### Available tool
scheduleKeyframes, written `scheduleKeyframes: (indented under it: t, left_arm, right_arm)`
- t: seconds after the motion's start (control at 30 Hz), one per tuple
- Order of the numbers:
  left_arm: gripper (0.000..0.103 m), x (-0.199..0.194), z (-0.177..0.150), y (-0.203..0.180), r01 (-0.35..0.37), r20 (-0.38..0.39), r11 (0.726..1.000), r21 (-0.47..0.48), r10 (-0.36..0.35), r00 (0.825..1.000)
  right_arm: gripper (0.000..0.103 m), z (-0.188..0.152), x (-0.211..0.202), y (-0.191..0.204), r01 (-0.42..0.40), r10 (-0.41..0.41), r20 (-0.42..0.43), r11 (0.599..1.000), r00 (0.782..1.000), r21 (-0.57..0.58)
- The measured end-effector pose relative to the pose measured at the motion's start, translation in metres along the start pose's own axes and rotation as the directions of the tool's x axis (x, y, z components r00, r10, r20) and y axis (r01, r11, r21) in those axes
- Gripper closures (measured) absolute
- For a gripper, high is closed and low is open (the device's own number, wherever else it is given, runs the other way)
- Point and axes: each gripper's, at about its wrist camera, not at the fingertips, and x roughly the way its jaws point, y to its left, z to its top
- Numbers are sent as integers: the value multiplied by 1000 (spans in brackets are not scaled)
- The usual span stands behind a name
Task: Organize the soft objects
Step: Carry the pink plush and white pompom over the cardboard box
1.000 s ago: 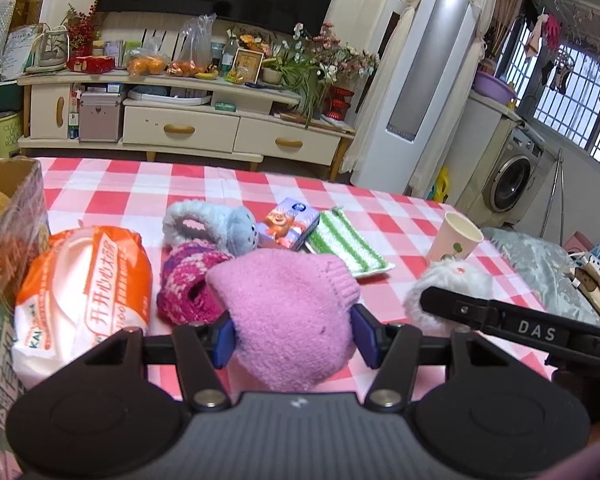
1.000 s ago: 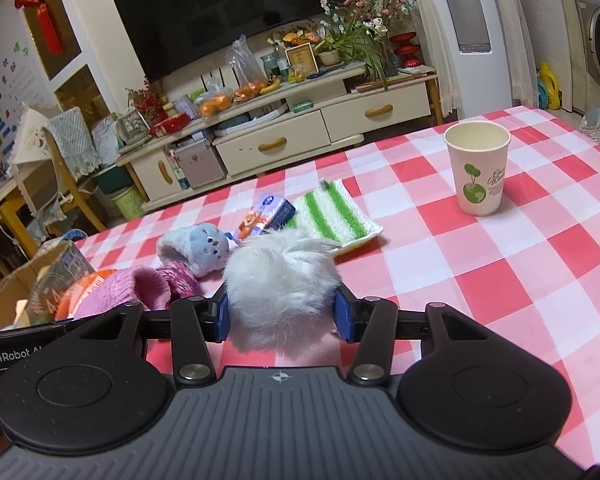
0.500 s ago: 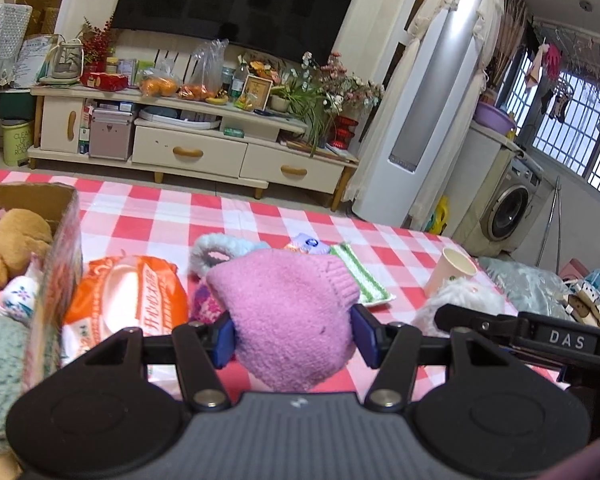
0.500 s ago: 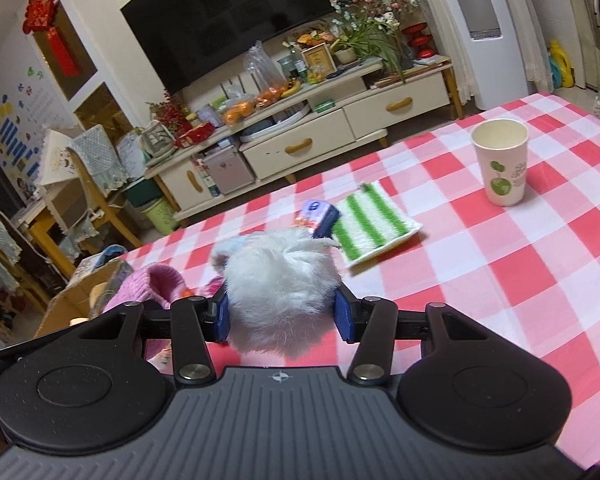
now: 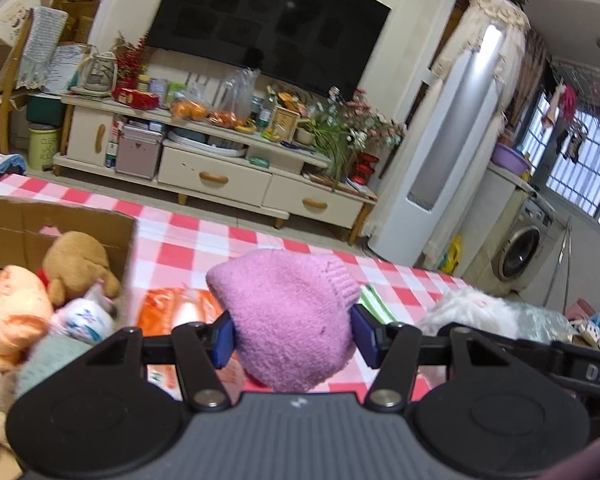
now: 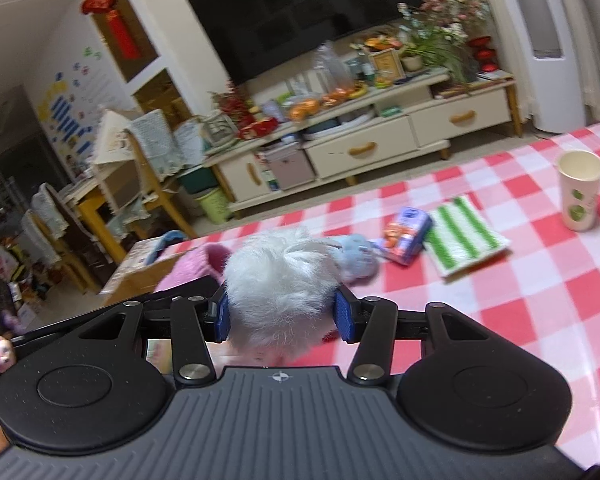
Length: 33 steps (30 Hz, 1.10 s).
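Pinching a pink knit hat (image 5: 292, 316) in the left gripper (image 5: 292, 338) and a white fluffy toy (image 6: 280, 300) in the right gripper (image 6: 282, 316), both lifted off the counter (image 6: 520, 280), probably heading for the cardboard box (image 5: 60, 224) of plush toys. Hiding each item's underside behind the fingers; blurring the box contents.

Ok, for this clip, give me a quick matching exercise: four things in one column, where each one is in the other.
Things:
1. pink knit hat
2. white fluffy toy
3. brown plush bear
4. paper cup

Places:
A. standing on the checked tablecloth
B. in the left hand-held gripper
C. inside the cardboard box
D. in the right hand-held gripper

Pairs: 1-B, 2-D, 3-C, 4-A
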Motion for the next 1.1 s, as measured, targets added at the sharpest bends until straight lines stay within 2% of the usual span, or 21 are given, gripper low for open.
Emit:
scheduleKeyframes:
  t: [0.27, 0.57, 0.87, 1.1]
  left_arm:
    - [45, -18, 12, 34, -76, 66, 996, -56, 79, 995]
    - [45, -36, 23, 80, -211, 111, 969, -126, 225, 968]
    - [45, -45, 24, 115, -306, 104, 935, -180, 327, 939]
    - [44, -51, 23, 136, -348, 81, 914, -208, 371, 925]
  right_arm:
    - [42, 3, 17, 39, -130, 128, -41, 990, 991, -46]
    - [42, 2, 41, 69, -269, 261, -118, 961, 958, -61]
    - [42, -8, 72, 93, -359, 343, -214, 932, 915, -40]
    - [41, -30, 94, 109, -379, 351, -291, 924, 890, -46]
